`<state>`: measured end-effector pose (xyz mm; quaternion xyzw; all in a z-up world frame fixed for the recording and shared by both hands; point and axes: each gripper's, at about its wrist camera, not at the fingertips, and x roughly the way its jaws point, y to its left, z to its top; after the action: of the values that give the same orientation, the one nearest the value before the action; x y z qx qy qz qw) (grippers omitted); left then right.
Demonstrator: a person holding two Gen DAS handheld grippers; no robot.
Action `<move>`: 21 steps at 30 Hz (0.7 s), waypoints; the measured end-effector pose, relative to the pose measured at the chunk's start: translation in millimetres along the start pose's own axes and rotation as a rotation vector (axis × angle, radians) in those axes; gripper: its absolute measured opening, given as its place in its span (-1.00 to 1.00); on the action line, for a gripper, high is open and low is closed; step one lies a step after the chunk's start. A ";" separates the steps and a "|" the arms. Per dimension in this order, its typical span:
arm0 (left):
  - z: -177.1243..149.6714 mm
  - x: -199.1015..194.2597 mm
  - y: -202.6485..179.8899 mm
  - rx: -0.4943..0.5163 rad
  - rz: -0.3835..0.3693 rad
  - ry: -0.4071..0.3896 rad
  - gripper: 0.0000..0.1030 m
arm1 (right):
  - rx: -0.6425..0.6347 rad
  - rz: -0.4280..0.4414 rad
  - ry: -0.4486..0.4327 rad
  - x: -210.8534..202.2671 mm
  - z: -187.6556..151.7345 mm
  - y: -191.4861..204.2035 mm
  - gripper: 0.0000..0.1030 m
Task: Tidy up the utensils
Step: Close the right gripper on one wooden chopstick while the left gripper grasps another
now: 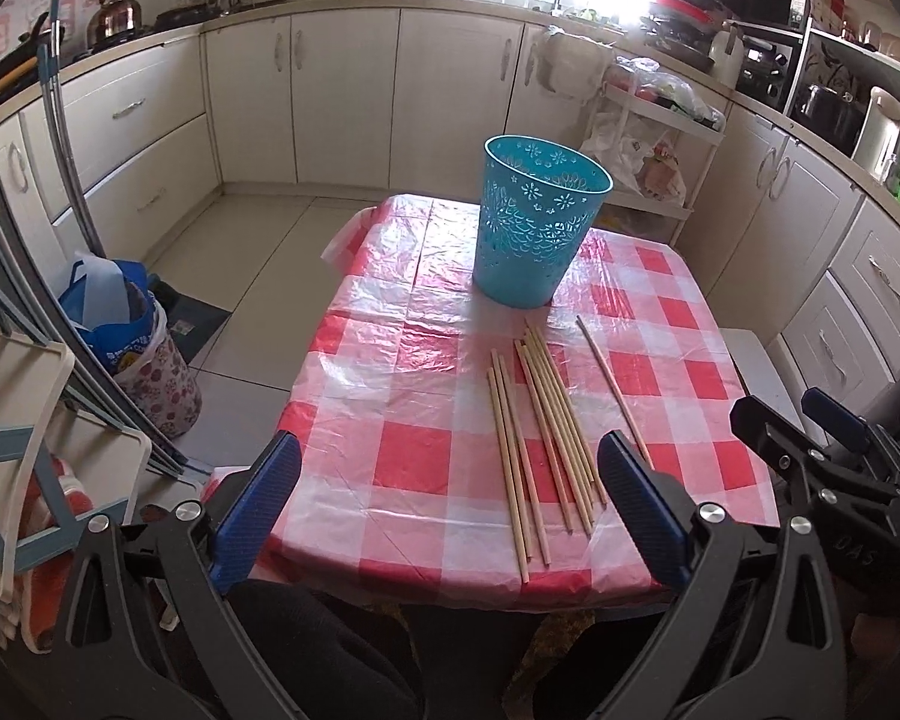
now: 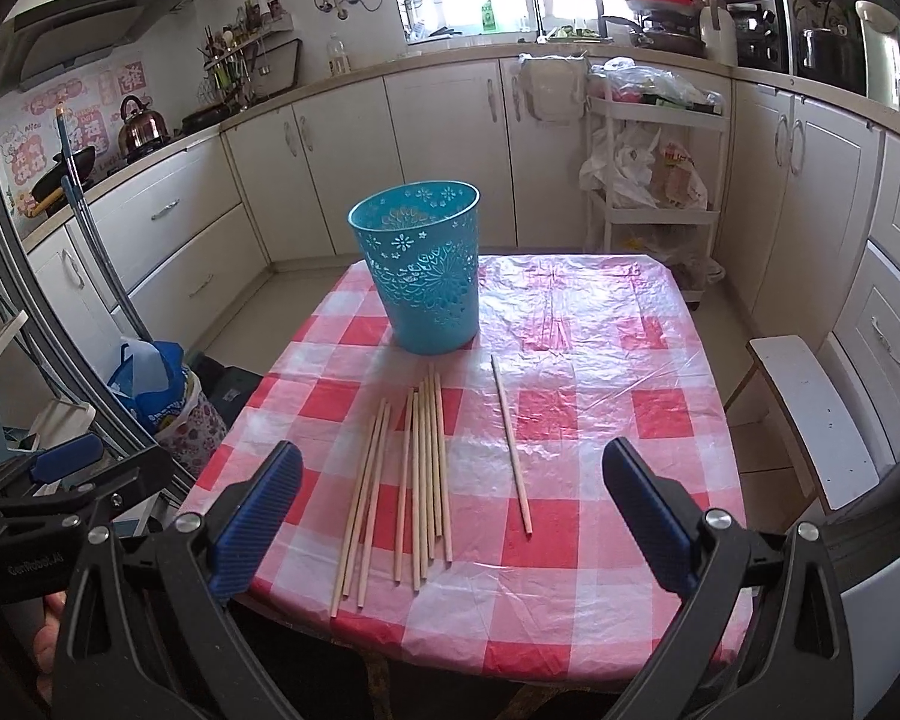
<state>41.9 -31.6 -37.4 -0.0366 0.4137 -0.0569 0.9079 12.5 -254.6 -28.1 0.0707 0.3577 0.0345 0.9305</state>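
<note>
The glossy plastic tablecloth (image 2: 570, 420) is checked red and white. The perforated teal plastic basket (image 2: 423, 276) bears cut-out flower patterns. The thin wooden chopsticks (image 2: 426, 474) are pale tan.

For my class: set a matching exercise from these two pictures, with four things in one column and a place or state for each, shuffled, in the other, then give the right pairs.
Things:
1. teal basket
2. lone chopstick
3. bundle of chopsticks
4. kettle

Places or states:
A. lies apart, to the right of the others
B. stands upright at the far side of the table
C. lies close together, side by side
D. sits on the stove at the back left

Pairs: 1-B, 2-A, 3-C, 4-D
</note>
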 end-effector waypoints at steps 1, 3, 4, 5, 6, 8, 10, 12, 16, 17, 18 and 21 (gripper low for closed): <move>1.5 7.2 -0.8 -0.002 -0.003 0.009 0.85 | -0.001 0.001 0.012 8.1 0.6 -2.5 0.87; 2.6 22.9 -2.4 -0.008 -0.014 0.040 0.85 | 0.000 0.009 0.038 25.7 1.7 -8.5 0.82; 3.3 32.5 -3.7 -0.011 -0.020 0.058 0.85 | -0.004 0.014 0.055 36.4 2.4 -11.5 0.76; 2.3 39.3 -4.1 -0.012 -0.018 0.069 0.85 | -0.009 0.019 0.076 47.8 2.9 -14.0 0.58; 1.9 47.5 -5.3 -0.014 -0.016 0.080 0.85 | -0.011 0.024 0.102 60.1 3.4 -16.4 0.46; 1.1 60.6 -8.0 -0.018 -0.019 0.105 0.85 | -0.013 0.031 0.143 84.1 4.7 -21.4 0.31; 0.3 72.2 -9.6 -0.025 -0.013 0.118 0.85 | -0.017 0.041 0.183 107.7 5.3 -25.8 0.12; 0.0 81.9 -9.0 -0.035 -0.010 0.128 0.85 | -0.020 0.043 0.219 130.2 7.9 -30.8 -0.10; 2.3 100.7 -10.2 -0.051 -0.002 0.145 0.85 | -0.046 0.047 0.275 169.1 12.2 -35.4 -0.28; 3.2 105.3 -10.7 -0.054 -0.004 0.149 0.85 | -0.054 0.042 0.289 177.6 13.1 -36.0 -0.32; 4.1 109.6 -11.7 -0.052 -0.005 0.152 0.85 | -0.057 0.044 0.302 184.9 13.7 -37.0 -0.35; 6.2 121.7 -14.7 -0.045 0.000 0.164 0.85 | -0.070 0.036 0.337 203.2 13.4 -38.4 -0.37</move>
<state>124.8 -62.3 -122.5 -0.0522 0.4879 -0.0502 0.8699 172.8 -270.7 -158.5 0.0380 0.5060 0.0751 0.8584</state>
